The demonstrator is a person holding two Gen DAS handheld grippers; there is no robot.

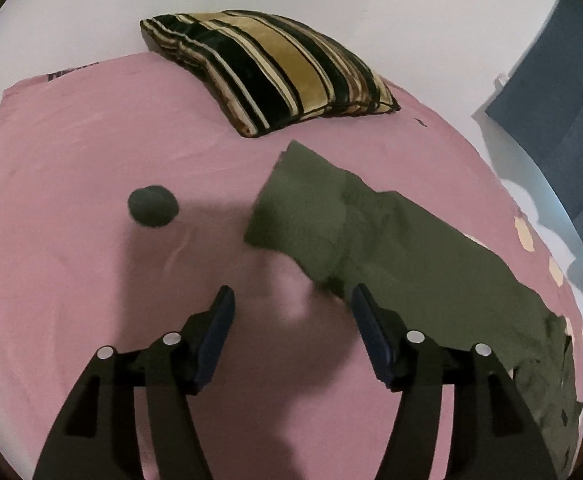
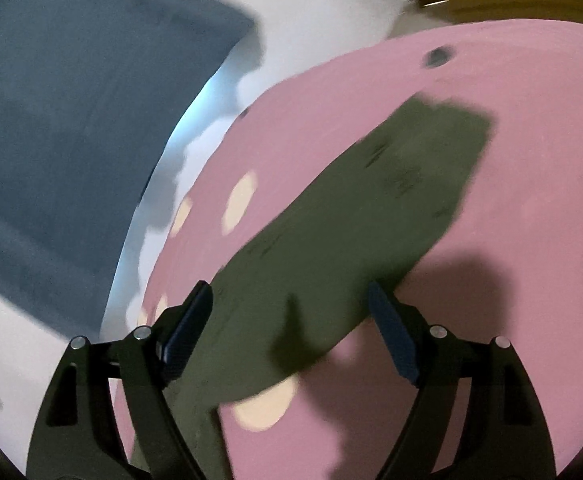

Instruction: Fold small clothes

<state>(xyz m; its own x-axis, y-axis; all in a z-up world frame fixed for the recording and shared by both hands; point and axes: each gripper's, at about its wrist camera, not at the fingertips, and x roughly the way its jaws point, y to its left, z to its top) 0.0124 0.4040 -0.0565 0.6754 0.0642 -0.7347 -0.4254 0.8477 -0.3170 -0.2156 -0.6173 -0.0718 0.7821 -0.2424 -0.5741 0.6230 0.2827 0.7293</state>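
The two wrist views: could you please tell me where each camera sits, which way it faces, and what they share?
Left wrist: on the left hand-held gripper, looking across the pink bedsheet toward the striped pillow and dark ball; its open fingers show.
Right wrist: on the right hand-held gripper, looking along the olive green garment toward the bed's edge; its open fingers show.
Shared: the garment, sheet and ball.

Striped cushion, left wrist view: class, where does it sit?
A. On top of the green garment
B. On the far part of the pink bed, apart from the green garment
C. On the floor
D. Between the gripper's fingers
B: the striped cushion rests on the far part of the pink bed, with bare sheet between it and the green garment.
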